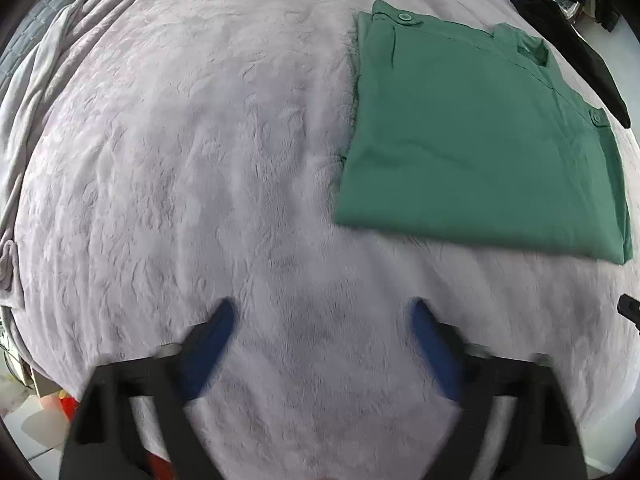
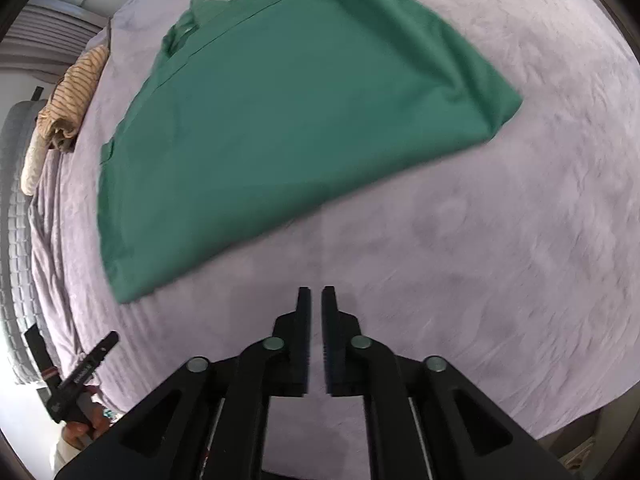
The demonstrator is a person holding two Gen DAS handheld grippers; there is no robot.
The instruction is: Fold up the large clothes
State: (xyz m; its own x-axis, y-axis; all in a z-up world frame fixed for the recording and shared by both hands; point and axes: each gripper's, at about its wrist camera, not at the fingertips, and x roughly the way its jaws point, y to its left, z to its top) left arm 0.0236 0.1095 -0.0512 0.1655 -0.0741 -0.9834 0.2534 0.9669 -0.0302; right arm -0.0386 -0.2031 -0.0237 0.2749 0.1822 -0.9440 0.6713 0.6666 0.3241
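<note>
Between the blue fingers (image 1: 218, 332) of the left gripper (image 1: 322, 312) lies nothing but blanket: they stand wide apart, blurred, hovering above the pale lilac plush blanket (image 1: 180, 160) without holding anything. Ahead and to the right of them, well clear of the tips, lies the green shirt (image 1: 472, 140), folded into a flat, roughly square packet on the blanket. Its buttoned tabs (one near the far left corner, another at the right edge) face up, and its near edge is a smooth fold. Beyond the shirt, at the far right of the bed, a black cloth (image 1: 576, 48) lies in a long strip. At the far left, the blanket bunches into folds beside a grey quilted cover (image 1: 28, 36).

On the right wrist view, the black fingers (image 2: 304, 336) of the right gripper (image 2: 316, 292) are nearly together, with only a narrow slit between them and nothing caught in it. They hang above bare blanket (image 2: 480, 260), near the shirt's near edge but not touching it. The green shirt (image 2: 280, 120) spreads ahead and to the left, its collar end pointing away. Past its left side a striped tan cloth (image 2: 72, 96) is heaped at the edge of the bed. At the lower left, the left gripper (image 2: 80, 376) shows as a black tool held in a hand (image 2: 86, 424).
</note>
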